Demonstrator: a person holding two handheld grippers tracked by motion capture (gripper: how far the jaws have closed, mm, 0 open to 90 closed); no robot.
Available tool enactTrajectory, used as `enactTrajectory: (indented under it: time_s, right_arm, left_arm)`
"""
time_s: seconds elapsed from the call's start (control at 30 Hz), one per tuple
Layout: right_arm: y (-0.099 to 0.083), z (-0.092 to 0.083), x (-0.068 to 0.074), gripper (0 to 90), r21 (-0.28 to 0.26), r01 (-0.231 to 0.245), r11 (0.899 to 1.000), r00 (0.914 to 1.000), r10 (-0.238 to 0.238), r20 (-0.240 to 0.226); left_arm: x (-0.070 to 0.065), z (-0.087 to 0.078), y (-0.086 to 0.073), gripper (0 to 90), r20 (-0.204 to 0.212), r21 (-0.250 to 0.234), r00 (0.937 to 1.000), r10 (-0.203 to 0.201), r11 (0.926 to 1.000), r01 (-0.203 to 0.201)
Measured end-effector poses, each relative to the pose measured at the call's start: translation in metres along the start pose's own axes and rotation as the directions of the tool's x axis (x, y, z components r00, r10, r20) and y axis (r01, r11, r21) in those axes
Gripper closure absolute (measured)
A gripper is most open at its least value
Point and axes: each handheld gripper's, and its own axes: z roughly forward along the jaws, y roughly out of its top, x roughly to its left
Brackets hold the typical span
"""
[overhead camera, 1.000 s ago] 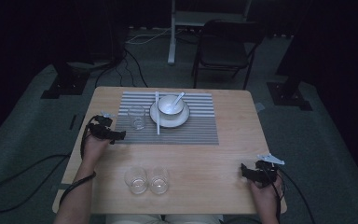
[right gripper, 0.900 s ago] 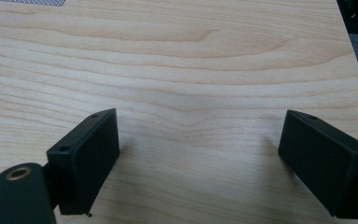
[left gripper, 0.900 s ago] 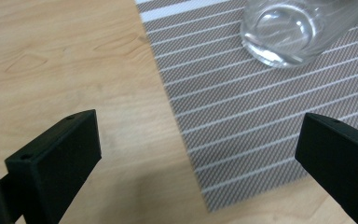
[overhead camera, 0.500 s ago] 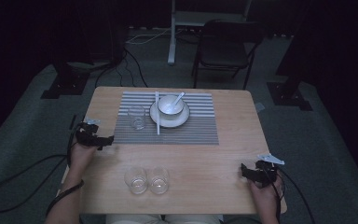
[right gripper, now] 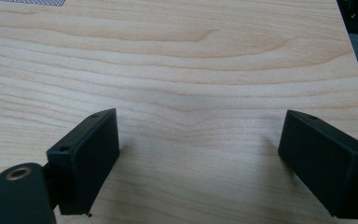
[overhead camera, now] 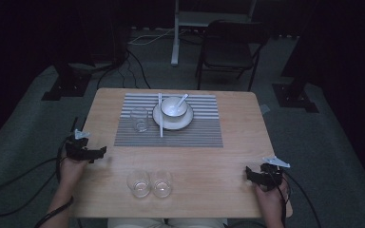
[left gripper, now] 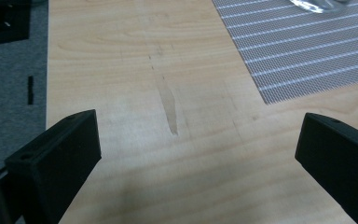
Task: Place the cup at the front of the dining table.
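Observation:
On the wooden table [overhead camera: 228, 156] lies a grey striped placemat [overhead camera: 195, 133]. It carries a white bowl [overhead camera: 172, 107] with a spoon on a white plate [overhead camera: 185, 122], a white chopstick [overhead camera: 160, 116] and one clear glass [overhead camera: 139, 118]. Two more clear glasses [overhead camera: 139, 183] [overhead camera: 162, 182] stand side by side near the front edge. My left gripper [overhead camera: 100, 153] rests open at the table's left edge, its jaws wide over bare wood [left gripper: 186, 154]. At the front right corner my right gripper [overhead camera: 248, 173] is open too, nothing between its jaws [right gripper: 200, 154].
A dark chair [overhead camera: 230, 50] and a white desk leg [overhead camera: 175, 33] stand behind the table. Black stand bases [overhead camera: 64, 88] [overhead camera: 294, 97] and cables lie on the grey carpet. In the left gripper view the placemat corner [left gripper: 307, 51] lies ahead to the right.
My left gripper has pulled back from beside the glass on the placemat toward the table's left front edge. The right gripper has stayed put.

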Motion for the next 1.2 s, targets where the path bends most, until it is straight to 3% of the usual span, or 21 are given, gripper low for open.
enactTrajectory:
  time_s: [0.3, 0.47, 0.6, 0.77, 1.2]
  right_arm:
    - [0.000, 0.000, 0.000, 11.7, 0.000, 0.000, 1.000, 1.0000, 0.000, 0.000]
    - [0.000, 0.000, 0.000, 11.7, 0.001, -0.002, 1.000, 1.0000, 0.002, 0.001]
    - [0.000, 0.000, 0.000, 11.7, 0.001, -0.002, 1.000, 1.0000, 0.002, 0.001]
    - [0.000, 0.000, 0.000, 11.7, 0.001, -0.002, 1.000, 1.0000, 0.002, 0.001]
    - [0.000, 0.000, 0.000, 11.7, 0.000, -0.003, 1.000, 1.0000, 0.003, 0.002]
  left_arm:
    - [-0.003, -0.013, -0.025, 0.2, 0.015, -0.030, 0.9999, 0.002, 0.9996, -0.001]
    - [-0.003, -0.020, -0.042, 0.2, 0.008, -0.014, 0.9997, 0.025, 0.9996, -0.025]
    - [-0.003, -0.028, -0.054, 0.2, 0.029, -0.031, 0.9995, 0.009, 0.9995, -0.008]
    - [-0.005, -0.034, -0.069, 0.2, 0.035, -0.022, 0.9993, 0.017, 0.9996, -0.016]
    - [-0.008, -0.065, -0.088, 0.2, 0.031, -0.066, 0.9993, 0.024, 0.9976, -0.021]
